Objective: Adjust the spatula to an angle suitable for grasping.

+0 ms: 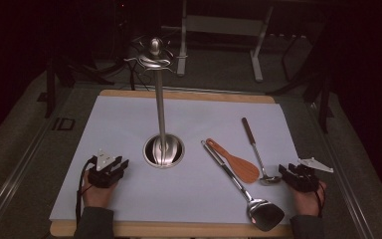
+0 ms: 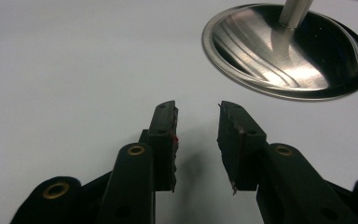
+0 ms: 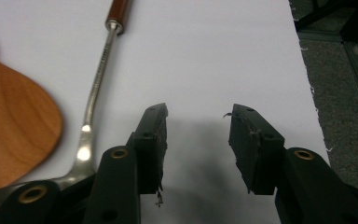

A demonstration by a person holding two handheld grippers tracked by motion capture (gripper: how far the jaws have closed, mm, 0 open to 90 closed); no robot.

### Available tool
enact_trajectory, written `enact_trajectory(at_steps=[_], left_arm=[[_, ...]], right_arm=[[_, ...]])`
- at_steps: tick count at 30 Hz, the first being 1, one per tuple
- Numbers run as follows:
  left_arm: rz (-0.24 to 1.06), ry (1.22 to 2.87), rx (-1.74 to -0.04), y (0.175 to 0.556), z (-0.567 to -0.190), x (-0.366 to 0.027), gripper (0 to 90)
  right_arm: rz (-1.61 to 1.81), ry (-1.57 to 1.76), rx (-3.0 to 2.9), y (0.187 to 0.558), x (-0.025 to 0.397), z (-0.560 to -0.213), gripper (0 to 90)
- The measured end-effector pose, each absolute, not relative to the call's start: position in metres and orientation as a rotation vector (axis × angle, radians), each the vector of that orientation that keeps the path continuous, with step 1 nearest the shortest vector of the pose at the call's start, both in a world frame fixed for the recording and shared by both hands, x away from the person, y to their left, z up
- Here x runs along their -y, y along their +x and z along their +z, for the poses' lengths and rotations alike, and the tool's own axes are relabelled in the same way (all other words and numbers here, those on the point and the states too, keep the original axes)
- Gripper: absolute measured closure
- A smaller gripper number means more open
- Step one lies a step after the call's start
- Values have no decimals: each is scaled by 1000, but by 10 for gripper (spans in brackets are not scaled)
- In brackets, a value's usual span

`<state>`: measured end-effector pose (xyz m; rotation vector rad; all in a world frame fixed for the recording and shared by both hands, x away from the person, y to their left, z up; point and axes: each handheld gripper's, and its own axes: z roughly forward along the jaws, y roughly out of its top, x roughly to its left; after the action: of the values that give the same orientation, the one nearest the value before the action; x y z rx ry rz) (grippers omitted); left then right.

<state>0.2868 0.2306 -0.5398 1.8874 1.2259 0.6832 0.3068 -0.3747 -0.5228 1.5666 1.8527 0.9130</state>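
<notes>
A steel utensil stand (image 1: 159,99) rises from a round base (image 1: 163,151) (image 2: 289,51) mid-table, with hooks (image 1: 151,60) at its top. Right of it lie a wooden spatula (image 1: 235,162) (image 3: 14,135), a steel turner (image 1: 243,188) and a small ladle (image 1: 256,149) (image 3: 95,93) with a brown handle. My left gripper (image 1: 124,164) (image 2: 197,112) rests open on the sheet, left of the base, nothing between its jaws. My right gripper (image 1: 284,171) (image 3: 198,112) stands open just right of the ladle's bowl, empty.
A white sheet (image 1: 119,124) covers a wooden board (image 1: 179,230). Grey carpeted floor (image 3: 340,70) borders the sheet's right edge. A metal frame (image 1: 224,25) and dark stands sit behind the table.
</notes>
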Motion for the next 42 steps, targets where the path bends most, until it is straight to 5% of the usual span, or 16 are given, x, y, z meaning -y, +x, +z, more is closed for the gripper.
enact_trajectory(at_steps=[42], left_arm=[[711,1886,-1227,285,-540,-229,628]], right_arm=[[893,1263,-2212,322,261,-443,672]])
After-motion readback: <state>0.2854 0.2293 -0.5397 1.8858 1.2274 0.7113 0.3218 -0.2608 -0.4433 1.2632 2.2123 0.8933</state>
